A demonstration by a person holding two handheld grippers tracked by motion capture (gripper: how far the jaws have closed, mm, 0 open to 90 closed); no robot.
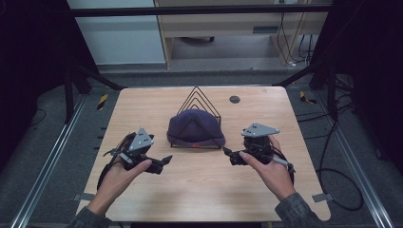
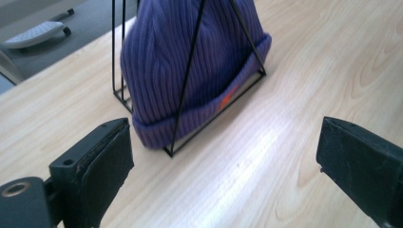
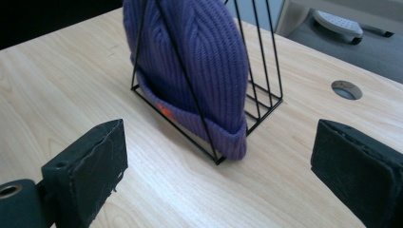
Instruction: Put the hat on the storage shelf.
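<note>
The high view was dim, with dark corners. Up close, the table was bright, with a white shine on the wood. The near jaws looked blurry.

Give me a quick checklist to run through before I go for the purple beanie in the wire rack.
1. Left gripper jaws open, nothing between them: ok.
2. Right gripper jaws open, nothing between them: ok.
3. Purple beanie sits in the black wire rack, behind its front triangle: ok.
4. Both grippers apart from the beanie, one on each side: ok.
5. Table between grippers and rack bare: ok.
6. Whether the beanie is snagged on the rack's wires: cannot tell.
</note>
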